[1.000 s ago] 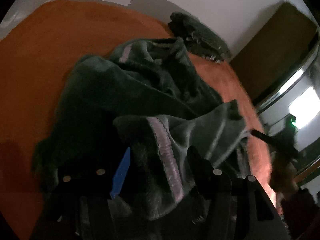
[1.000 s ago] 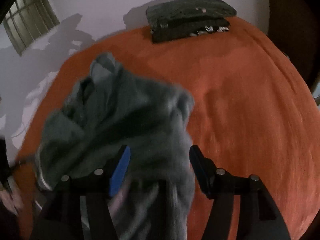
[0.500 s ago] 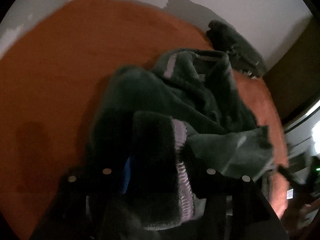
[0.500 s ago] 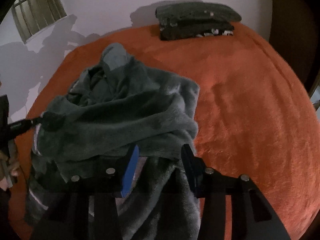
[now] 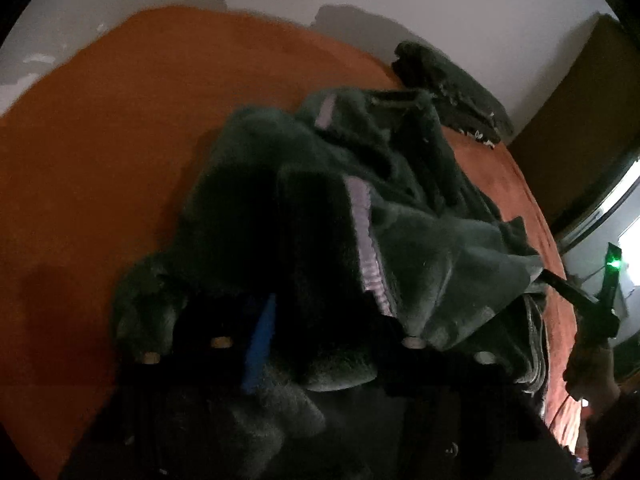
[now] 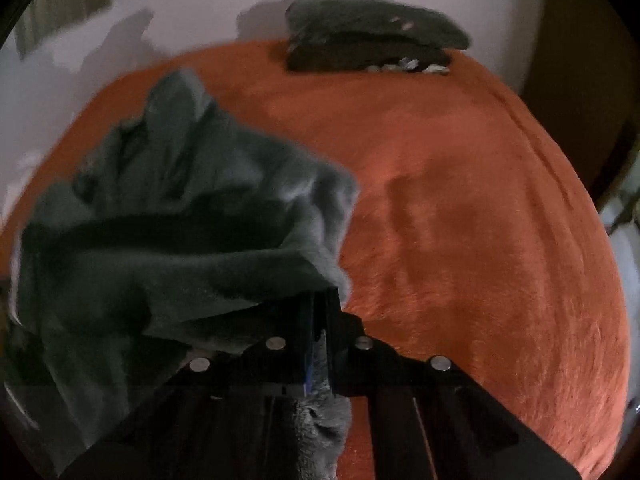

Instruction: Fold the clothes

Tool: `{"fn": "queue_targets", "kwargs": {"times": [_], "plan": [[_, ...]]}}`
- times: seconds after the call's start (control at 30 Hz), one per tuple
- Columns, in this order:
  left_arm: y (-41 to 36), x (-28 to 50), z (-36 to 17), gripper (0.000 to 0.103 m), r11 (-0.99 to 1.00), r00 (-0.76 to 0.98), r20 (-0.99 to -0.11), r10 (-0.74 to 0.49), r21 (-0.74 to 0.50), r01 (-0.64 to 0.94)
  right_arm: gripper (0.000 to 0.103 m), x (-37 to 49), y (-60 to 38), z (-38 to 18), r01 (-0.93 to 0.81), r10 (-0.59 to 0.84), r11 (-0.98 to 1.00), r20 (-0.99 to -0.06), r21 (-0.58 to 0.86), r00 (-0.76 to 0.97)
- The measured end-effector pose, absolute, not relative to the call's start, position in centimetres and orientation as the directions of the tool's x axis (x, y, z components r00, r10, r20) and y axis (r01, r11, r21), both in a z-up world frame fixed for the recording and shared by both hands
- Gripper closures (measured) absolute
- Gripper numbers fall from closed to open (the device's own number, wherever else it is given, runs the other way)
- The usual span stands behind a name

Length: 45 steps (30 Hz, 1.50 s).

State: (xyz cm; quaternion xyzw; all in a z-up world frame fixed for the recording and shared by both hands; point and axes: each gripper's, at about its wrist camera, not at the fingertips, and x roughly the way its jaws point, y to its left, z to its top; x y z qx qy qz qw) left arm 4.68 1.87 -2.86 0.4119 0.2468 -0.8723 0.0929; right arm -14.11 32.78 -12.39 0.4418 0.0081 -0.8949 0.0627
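Orange bedspread [image 6: 460,220] carries a rumpled dark green fleece garment [image 5: 400,208] near its front edge. The left gripper [image 5: 332,332], jaws just closing, grasps a thick fold; the right gripper [image 6: 318,320], jaws just clenched, pinches the fleece's corner. Step in hand: taking hold; next, lifting and spreading it flat.

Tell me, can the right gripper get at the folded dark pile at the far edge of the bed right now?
Probably not yet: the right gripper is shut on the grey fleece garment. The orange bedspread before the folded pile lies bare.
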Motion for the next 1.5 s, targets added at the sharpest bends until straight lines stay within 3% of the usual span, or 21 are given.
{"fn": "queue_targets", "kwargs": {"times": [0.07,0.2,0.3,0.37,0.4,0.47,0.53,0.77,0.93,1.0,1.2,1.5], "plan": [[2.2,4.9,-2.4,0.095,-0.863,-0.664,-0.747,0.033,-0.357,0.358,0.1,-13.5,33.2,-12.1,0.106,-0.08,-0.994,-0.781,0.018,-0.62],[1.7,4.5,-3.0,0.099,-0.868,-0.654,-0.756,-0.04,-0.298,0.398,0.1,-13.0,33.8,-12.3,0.094,-0.089,-0.995,-0.785,0.039,-0.612],[0.5,4.7,-4.0,0.098,-0.83,-0.642,-0.767,0.01,-0.364,0.423,0.099,-13.0,34.3,-12.1,0.086,-0.124,-0.992,-0.787,0.09,-0.604],[0.1,4.8,-4.2,0.095,-0.804,-0.646,-0.762,0.05,-0.414,0.427,0.095,-13.4,35.0,-13.1,0.061,-0.165,-0.986,-0.831,0.157,-0.531],[-0.2,4.8,-4.3,0.086,-0.789,-0.647,-0.758,0.084,-0.447,0.422,0.088,-13.3,35.3,-13.2,0.04,-0.174,-0.983,-0.837,0.18,-0.519],[-0.2,4.5,-4.5,0.05,-0.782,-0.641,-0.76,0.103,-0.46,0.42,0.078,-13.0,35.9,-13.4,-0.002,-0.193,-0.975,-0.847,0.223,-0.495],[0.0,4.3,-4.7,0.038,-0.78,-0.642,-0.759,0.107,-0.465,0.419,0.076,-12.2,35.6,-12.9,0.001,-0.197,-0.974,-0.838,0.228,-0.509],[1.9,3.1,-4.7,0.038,-0.819,-0.623,-0.778,0.074,-0.405,0.408,0.071,-12.4,33.1,-14.3,0.076,-0.185,-0.983,-0.862,0.169,-0.472],[2.3,3.2,-4.3,0.038,-0.842,-0.605,-0.796,0.032,-0.348,0.412,0.1,-11.8,34.0,-14.0,0.031,-0.13,-0.99,-0.835,0.134,-0.535],[2.2,3.3,-4.3,0.038,-0.845,-0.598,-0.801,0.022,-0.335,0.417,0.1,-11.5,34.5,-13.9,-0.005,-0.087,-0.994,-0.829,0.108,-0.553],[2.3,4.0,-3.9,0.038,-0.852,-0.585,-0.81,0.021,-0.321,0.414,0.1,-10.3,37.5,-14.5,-0.098,-0.215,-0.947,-0.826,0.307,-0.521],[4.7,3.6,-2.6,0.038,-0.899,-0.568,-0.82,-0.065,-0.199,0.391,0.097,-8.7,32.9,-13.4,0.055,-0.275,-0.957,-0.823,0.286,-0.497]]}}
